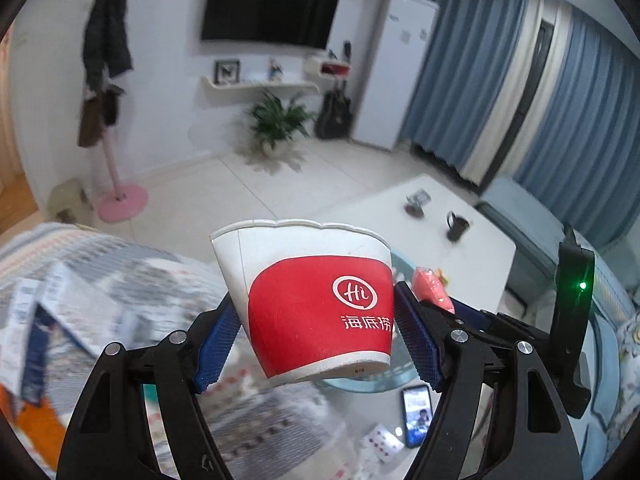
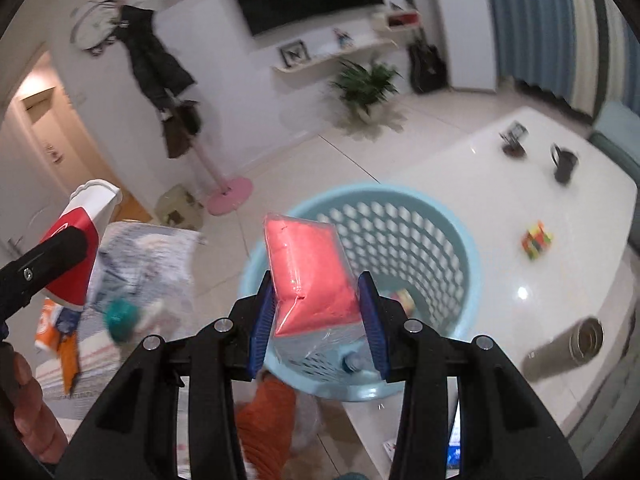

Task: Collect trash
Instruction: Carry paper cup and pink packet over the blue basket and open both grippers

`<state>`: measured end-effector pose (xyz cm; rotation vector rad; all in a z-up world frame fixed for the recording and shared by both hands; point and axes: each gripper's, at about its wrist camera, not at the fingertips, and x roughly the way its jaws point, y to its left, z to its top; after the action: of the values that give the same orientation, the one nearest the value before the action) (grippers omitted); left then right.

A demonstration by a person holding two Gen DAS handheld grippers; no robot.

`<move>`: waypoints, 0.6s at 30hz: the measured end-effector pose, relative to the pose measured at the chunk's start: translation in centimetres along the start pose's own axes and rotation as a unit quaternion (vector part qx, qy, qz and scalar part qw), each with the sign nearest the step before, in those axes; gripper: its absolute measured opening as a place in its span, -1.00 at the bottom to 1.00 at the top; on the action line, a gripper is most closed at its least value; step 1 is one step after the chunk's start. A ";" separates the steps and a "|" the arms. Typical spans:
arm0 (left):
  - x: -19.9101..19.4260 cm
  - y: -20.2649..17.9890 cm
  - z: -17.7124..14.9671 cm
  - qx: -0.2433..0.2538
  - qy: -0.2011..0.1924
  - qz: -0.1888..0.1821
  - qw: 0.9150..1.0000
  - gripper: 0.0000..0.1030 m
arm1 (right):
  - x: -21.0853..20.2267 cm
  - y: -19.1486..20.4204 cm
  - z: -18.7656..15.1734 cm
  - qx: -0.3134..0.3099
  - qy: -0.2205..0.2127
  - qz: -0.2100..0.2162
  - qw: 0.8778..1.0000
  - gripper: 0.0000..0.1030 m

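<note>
A: Both tools look alike?
B: Yes: the left tool (image 1: 316, 328) and right tool (image 2: 316, 316) have black angular arms, round silver screws and ribbed blue pads (image 2: 260, 320)
A: Any markings?
B: A green light glows on one black housing (image 1: 573, 312)

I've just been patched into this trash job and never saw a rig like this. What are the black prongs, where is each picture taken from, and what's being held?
There is no robot arm: a person carries a hand-held tool in each hand, with a fisheye camera looking along its two blue-padded fingers. The left wrist view shows the left tool clamped on a red and white paper cup. The right wrist view shows the right tool gripping a pink plastic-wrapped packet above a light blue basket. The basket stands by a white table that carries a dark mug, a colourful cube and a metal flask. Both views are motion-blurred.
</note>
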<state>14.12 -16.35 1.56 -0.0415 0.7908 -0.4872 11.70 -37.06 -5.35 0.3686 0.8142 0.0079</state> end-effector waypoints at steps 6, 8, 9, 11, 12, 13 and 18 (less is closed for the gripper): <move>4.8 -0.7 -0.9 -0.005 0.049 -0.022 0.999 0.40 | 3.0 -2.5 -1.6 0.009 0.038 -0.052 0.998 -0.24; 6.1 -0.9 -1.2 -0.003 0.060 -0.024 0.998 0.41 | 3.7 -2.8 -2.0 0.011 0.045 -0.052 0.998 -0.23; 6.3 -0.8 -1.3 -0.002 0.062 -0.024 0.998 0.41 | 4.0 -2.9 -2.0 0.010 0.046 -0.056 0.997 -0.23; 6.8 -0.9 -1.5 -0.002 0.067 -0.023 0.998 0.42 | 4.4 -3.0 -2.0 0.009 0.049 -0.059 0.997 -0.23; 6.9 -0.8 -1.5 -0.006 0.068 -0.020 0.997 0.42 | 4.7 -3.1 -2.0 0.010 0.052 -0.059 0.997 -0.23; 7.0 -0.6 -1.5 -0.009 0.069 -0.021 0.997 0.43 | 4.8 -3.1 -2.0 0.011 0.053 -0.056 0.997 -0.22; 6.6 0.2 -1.6 -0.017 0.065 -0.021 0.998 0.51 | 4.7 -3.1 -1.7 0.019 0.054 -0.045 0.997 -0.01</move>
<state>17.05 -18.86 -4.05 -0.0581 0.9267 -0.5200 13.32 -38.74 -10.78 0.3694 0.9381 -0.0714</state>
